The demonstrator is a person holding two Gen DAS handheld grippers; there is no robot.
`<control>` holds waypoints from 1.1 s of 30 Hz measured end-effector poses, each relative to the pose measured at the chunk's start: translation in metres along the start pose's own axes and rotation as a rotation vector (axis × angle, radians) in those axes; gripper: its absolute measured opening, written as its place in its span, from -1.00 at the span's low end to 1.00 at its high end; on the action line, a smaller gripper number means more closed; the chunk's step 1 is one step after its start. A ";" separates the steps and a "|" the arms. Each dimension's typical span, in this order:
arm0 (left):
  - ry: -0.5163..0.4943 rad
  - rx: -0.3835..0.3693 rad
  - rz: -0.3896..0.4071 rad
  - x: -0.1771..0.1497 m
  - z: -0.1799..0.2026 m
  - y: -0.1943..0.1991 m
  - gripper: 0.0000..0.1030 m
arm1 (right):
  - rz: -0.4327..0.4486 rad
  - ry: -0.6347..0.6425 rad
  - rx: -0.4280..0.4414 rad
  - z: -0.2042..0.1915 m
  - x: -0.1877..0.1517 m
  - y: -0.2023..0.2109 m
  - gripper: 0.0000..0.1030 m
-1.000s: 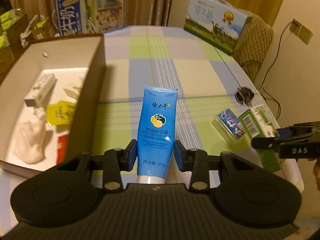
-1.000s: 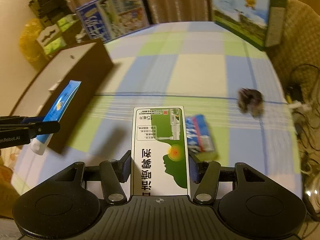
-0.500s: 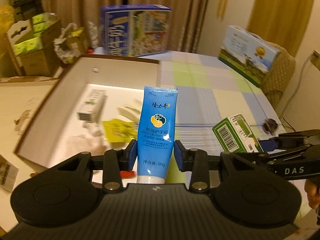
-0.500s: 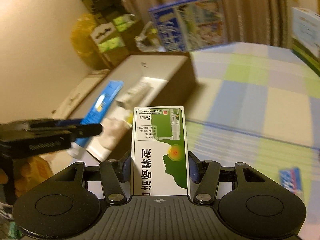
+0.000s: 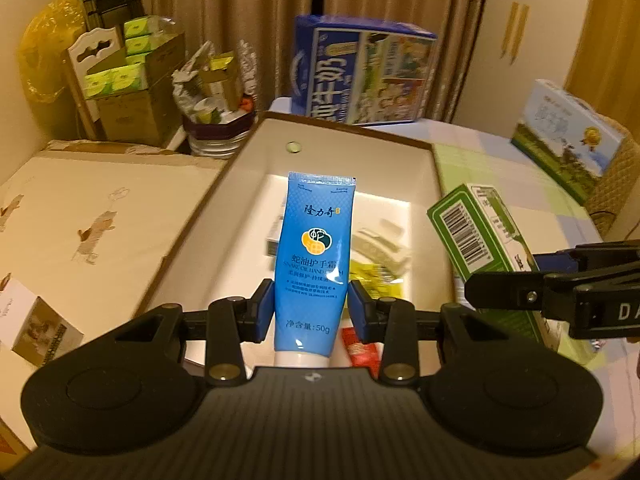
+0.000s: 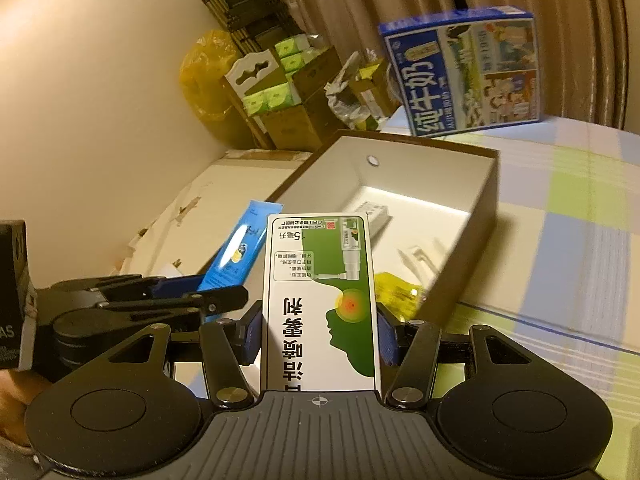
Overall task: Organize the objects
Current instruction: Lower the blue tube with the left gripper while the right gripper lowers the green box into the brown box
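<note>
My left gripper is shut on a blue hand cream tube, held upright over the near end of an open brown box with a white inside. My right gripper is shut on a green and white spray carton, held beside the left gripper at the box's near right corner. The carton also shows in the left wrist view, and the tube in the right wrist view. The box holds a small white carton, a yellow sachet and a red sachet.
The box sits on a checked tablecloth. A blue milk carton case stands behind the box; a second case stands at the far right. Cardboard boxes and bags crowd the floor at left, by a flat cream carton.
Both grippers have swung left from the open tablecloth to the box, each still holding its item. The box now fills the middle of both views.
</note>
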State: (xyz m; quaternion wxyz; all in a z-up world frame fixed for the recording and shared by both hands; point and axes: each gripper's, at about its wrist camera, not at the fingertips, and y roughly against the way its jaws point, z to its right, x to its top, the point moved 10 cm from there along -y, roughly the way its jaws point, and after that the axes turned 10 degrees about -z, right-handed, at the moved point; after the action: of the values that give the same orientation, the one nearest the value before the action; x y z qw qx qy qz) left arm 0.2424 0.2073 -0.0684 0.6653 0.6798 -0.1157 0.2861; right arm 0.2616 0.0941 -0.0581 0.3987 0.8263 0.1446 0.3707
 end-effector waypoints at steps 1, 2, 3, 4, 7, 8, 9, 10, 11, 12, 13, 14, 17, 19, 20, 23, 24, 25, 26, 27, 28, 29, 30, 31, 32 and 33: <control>0.003 0.003 -0.001 0.002 -0.004 -0.002 -0.35 | -0.006 -0.007 0.001 -0.002 0.003 -0.006 0.01; 0.005 0.007 -0.004 0.003 -0.009 -0.005 -0.35 | -0.010 -0.011 0.000 -0.002 0.005 -0.010 0.01; 0.007 0.011 -0.007 0.005 -0.012 -0.007 -0.35 | -0.014 -0.013 -0.005 -0.003 0.008 -0.015 0.01; 0.008 0.014 -0.011 0.006 -0.017 -0.010 -0.35 | -0.019 -0.013 -0.013 -0.004 0.009 -0.020 0.01; 0.013 0.017 -0.028 0.009 -0.027 -0.021 -0.35 | -0.038 -0.024 -0.033 -0.002 0.014 -0.036 0.01; 0.014 0.017 -0.036 0.009 -0.030 -0.026 -0.35 | -0.046 -0.029 -0.042 -0.001 0.015 -0.041 0.01; 0.016 0.019 -0.044 0.010 -0.032 -0.030 -0.35 | -0.052 -0.033 -0.051 0.001 0.016 -0.046 0.01; 0.014 0.021 -0.054 0.010 -0.035 -0.035 -0.35 | -0.058 -0.034 -0.061 0.002 0.017 -0.050 0.01; 0.013 0.022 -0.061 0.011 -0.036 -0.040 -0.35 | -0.066 -0.038 -0.073 0.004 0.017 -0.054 0.01; 0.009 0.022 -0.068 0.012 -0.038 -0.044 -0.35 | -0.073 -0.044 -0.081 0.006 0.017 -0.058 0.01; 0.005 0.022 -0.074 0.013 -0.039 -0.048 -0.35 | -0.078 -0.048 -0.088 0.008 0.018 -0.062 0.01; 0.000 0.021 -0.081 0.014 -0.039 -0.052 -0.35 | -0.082 -0.053 -0.094 0.010 0.018 -0.065 0.01; -0.020 0.026 -0.098 0.016 -0.040 -0.064 -0.34 | -0.089 -0.064 -0.115 0.016 0.019 -0.071 0.01; -0.026 0.031 -0.110 0.016 -0.042 -0.071 -0.34 | -0.093 -0.067 -0.131 0.020 0.020 -0.074 0.01; -0.027 0.031 -0.116 0.016 -0.043 -0.075 -0.34 | -0.096 -0.067 -0.139 0.022 0.020 -0.076 0.01; -0.031 0.032 -0.136 0.016 -0.044 -0.085 -0.34 | -0.106 -0.069 -0.161 0.027 0.020 -0.080 0.01; -0.035 0.032 -0.140 0.016 -0.044 -0.088 -0.34 | -0.109 -0.068 -0.168 0.029 0.021 -0.082 0.01; -0.041 0.030 -0.145 0.016 -0.044 -0.091 -0.34 | -0.112 -0.063 -0.178 0.030 0.021 -0.083 0.01; -0.045 0.029 -0.150 0.016 -0.044 -0.093 -0.34 | -0.114 -0.059 -0.187 0.031 0.022 -0.084 0.01; -0.049 0.029 -0.156 0.015 -0.044 -0.096 -0.34 | -0.115 -0.055 -0.196 0.031 0.022 -0.086 0.01; -0.055 0.029 -0.163 0.015 -0.044 -0.098 -0.34 | -0.116 -0.049 -0.205 0.032 0.023 -0.087 0.01; -0.062 0.029 -0.171 0.014 -0.044 -0.101 -0.34 | -0.119 -0.044 -0.213 0.032 0.023 -0.088 0.01; -0.065 0.031 -0.174 0.014 -0.044 -0.104 -0.34 | -0.120 -0.040 -0.220 0.033 0.024 -0.089 0.01; -0.069 0.033 -0.180 0.014 -0.044 -0.106 -0.34 | -0.122 -0.036 -0.226 0.033 0.024 -0.091 0.01; -0.074 0.033 -0.185 0.015 -0.043 -0.108 -0.34 | -0.125 -0.034 -0.231 0.034 0.024 -0.092 0.01; -0.080 0.030 -0.189 0.015 -0.042 -0.110 -0.34 | -0.127 -0.032 -0.235 0.034 0.024 -0.093 0.01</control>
State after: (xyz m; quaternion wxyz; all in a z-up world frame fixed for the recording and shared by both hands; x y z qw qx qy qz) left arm 0.3033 0.2610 -0.1544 0.6737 0.7086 -0.0733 0.1966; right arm 0.3075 0.1478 -0.1312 0.5175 0.7691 0.1456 0.3457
